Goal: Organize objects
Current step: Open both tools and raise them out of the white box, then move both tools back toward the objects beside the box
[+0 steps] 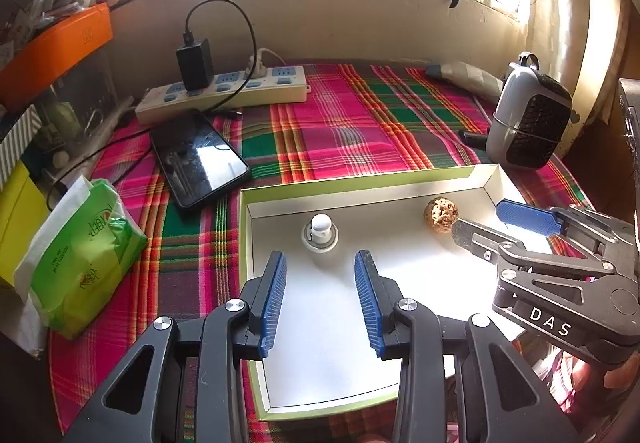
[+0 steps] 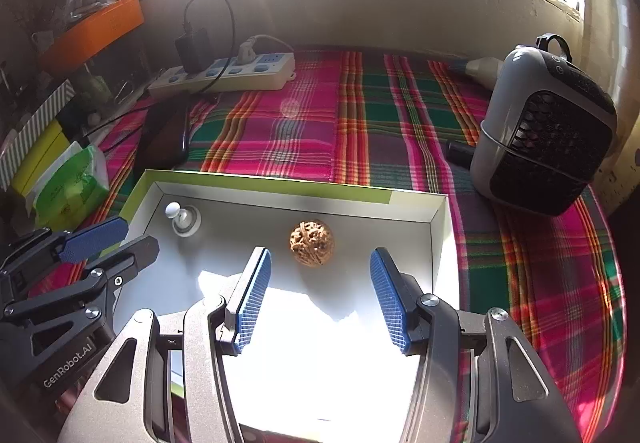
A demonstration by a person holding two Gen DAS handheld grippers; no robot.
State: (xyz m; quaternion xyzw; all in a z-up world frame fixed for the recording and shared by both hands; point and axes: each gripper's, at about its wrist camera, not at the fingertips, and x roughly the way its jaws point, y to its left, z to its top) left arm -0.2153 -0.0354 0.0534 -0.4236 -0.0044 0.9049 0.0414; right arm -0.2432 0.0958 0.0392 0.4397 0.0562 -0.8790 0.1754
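Both grippers are over the shallow white box [image 1: 490, 179] right now. The left gripper [image 1: 322, 263] has its blue pads spread with nothing between them, and the little white knob thing [image 1: 320, 233] (some kind of cap or stopper, can't tell which) sits upright on the box floor just past its tips. The right gripper [image 2: 320, 263] is spread too, also empty, with the walnut [image 2: 312, 242] lying just ahead of its fingertips, apart from both pads. So both task items look parked inside the box already. Outward from there: a phone [image 1: 200, 157] beside the box's left corner, a green tissue pack [image 1: 86, 255] further left, a power strip [image 1: 224, 93] at the back, and a small grey heater [image 2: 548, 131] on the right. My worry is the walnut: it's round and the box floor is smooth, so a nudge from a finger could send it rolling. The knob looks tippy too if a pad clips it.
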